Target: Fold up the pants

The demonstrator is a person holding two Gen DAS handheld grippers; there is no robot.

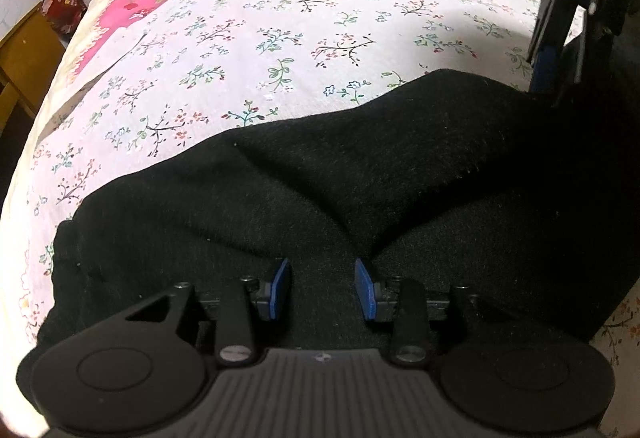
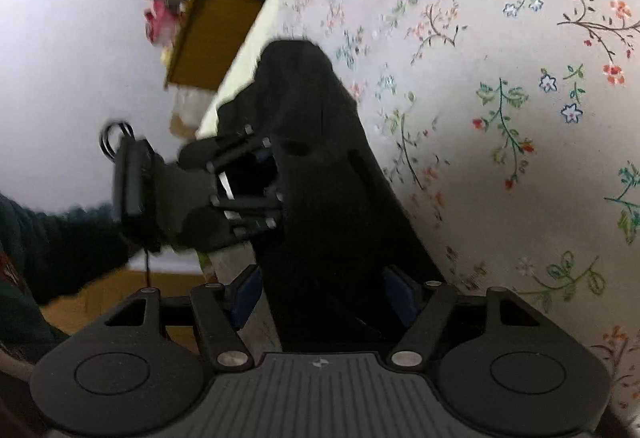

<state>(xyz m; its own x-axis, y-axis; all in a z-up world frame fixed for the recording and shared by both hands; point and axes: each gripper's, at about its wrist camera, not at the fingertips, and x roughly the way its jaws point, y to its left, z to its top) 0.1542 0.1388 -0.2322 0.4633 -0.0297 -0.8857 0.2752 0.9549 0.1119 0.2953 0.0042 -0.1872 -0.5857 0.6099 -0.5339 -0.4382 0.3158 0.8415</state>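
The pants [image 1: 360, 178], black and fuzzy like fleece, lie rumpled in soft ridges on the bed [image 1: 280, 18], whose pale sheet bears a print of small sprigs and flowers, with a pink cartoon patch at the far corner. The left gripper [image 1: 322, 288] hovers over the cloth, its jaws partly open, the blue pads clear of the fabric. The right gripper [image 2: 324, 296] has its jaws spread wide with a fold of pants between them; whether the pads press it I cannot tell.
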